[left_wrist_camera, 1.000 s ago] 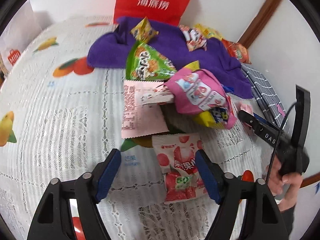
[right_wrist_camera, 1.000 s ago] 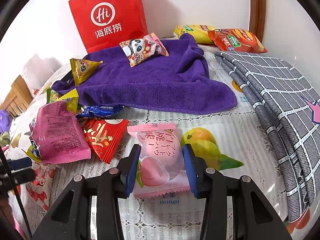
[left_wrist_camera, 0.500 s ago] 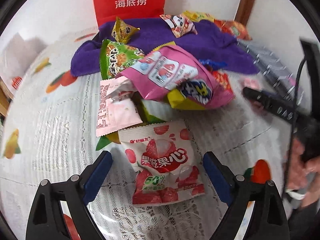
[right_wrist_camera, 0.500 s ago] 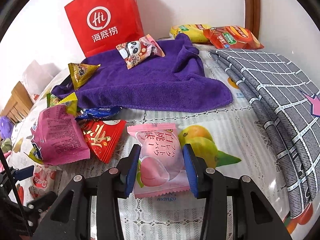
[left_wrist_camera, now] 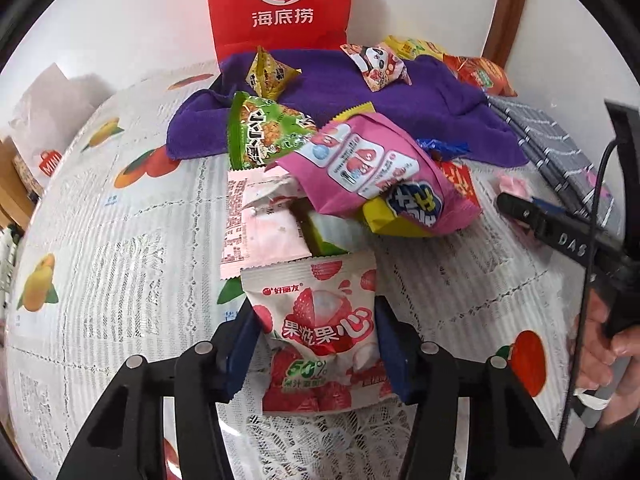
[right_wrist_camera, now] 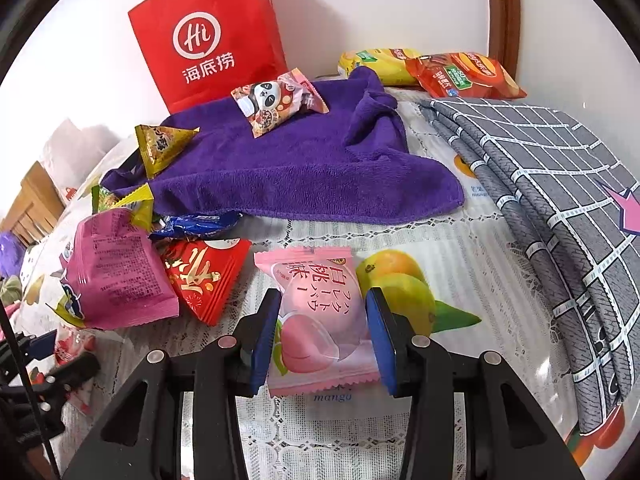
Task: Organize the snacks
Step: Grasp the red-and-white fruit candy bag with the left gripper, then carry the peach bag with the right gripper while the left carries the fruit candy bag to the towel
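Observation:
My left gripper is shut on a white and red strawberry gummy packet, which rests on the lace tablecloth. Just beyond it lies a heap of snacks: a big pink bag, a green bag and a pale pink packet. My right gripper is shut on a pink peach packet on the tablecloth. It also shows at the right of the left wrist view. A red triangular packet and the pink bag lie to its left.
A purple towel at the back carries a panda packet and a yellow triangular packet. A red paper bag stands against the wall. Yellow and red bags lie back right. A grey checked cloth lies right.
My left gripper moved in over the strawberry packet and closed its fingers on it. My right gripper stays shut on the peach packet, almost still.

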### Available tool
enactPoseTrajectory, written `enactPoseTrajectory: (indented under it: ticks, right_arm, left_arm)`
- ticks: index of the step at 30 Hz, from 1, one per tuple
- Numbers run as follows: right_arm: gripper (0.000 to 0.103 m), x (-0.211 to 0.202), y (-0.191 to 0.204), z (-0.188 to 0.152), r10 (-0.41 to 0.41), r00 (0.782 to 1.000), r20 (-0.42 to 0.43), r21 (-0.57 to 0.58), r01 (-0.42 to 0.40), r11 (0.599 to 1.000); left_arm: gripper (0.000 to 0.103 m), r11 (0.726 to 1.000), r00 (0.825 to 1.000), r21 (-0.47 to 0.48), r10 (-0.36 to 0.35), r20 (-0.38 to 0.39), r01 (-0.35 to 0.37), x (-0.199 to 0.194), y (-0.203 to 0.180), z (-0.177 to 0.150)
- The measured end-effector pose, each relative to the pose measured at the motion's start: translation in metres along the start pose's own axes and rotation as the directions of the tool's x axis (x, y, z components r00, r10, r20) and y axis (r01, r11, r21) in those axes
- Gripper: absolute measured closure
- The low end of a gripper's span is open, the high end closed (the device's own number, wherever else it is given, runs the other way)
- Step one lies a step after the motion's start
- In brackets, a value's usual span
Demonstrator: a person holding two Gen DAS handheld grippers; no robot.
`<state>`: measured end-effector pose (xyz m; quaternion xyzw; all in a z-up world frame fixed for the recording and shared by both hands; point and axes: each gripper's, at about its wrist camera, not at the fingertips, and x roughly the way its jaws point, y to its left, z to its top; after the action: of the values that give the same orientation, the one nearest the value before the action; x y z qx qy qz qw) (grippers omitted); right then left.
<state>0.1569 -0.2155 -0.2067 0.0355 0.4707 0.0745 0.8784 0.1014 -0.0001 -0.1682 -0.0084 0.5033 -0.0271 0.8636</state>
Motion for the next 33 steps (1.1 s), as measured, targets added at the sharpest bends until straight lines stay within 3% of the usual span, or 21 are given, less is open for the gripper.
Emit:
enactPoseTrajectory:
  ticks: [8,13,16,24,33]
  right_arm:
    - [0.061,0.000,0.003,0.001,-0.018,1.000,-0.001,-0.014,0.018,1.000]
    - [0.062,-0.005,-0.004,-0.001,0.028,1.000,0.010,0.010,-0.029,1.000]
    - [0.063,-0.008,-0.001,-0.003,-0.001,1.000,0.021,-0.007,0.001,1.000]
    - [0.063,-0.040,0.015,0.005,0.003,0.994,0.108,-0.031,0.000,1.000]
    - [0.063,-0.062,0.035,0.056,0.013,0.974,0.225,-0.050,-0.002,0.999]
  left_arm:
    - [0.053,0.993,0.996,-0.083,-0.083,0.036,0.086,-0.019,0.029,-0.002]
    - [0.053,0.990,0.994,-0.102,-0.087,0.060,0.093,-0.026,0.044,-0.004]
    - [0.053,0.993,0.994,-0.095,-0.058,0.093,0.067,-0.032,0.052,0.001]
    - [0.052,0.997,0.981,-0.058,-0.041,0.191,0.053,-0.050,0.065,0.034]
    - [0.053,0.995,0.966,-0.040,-0.076,0.245,0.088,-0.052,0.073,0.084]
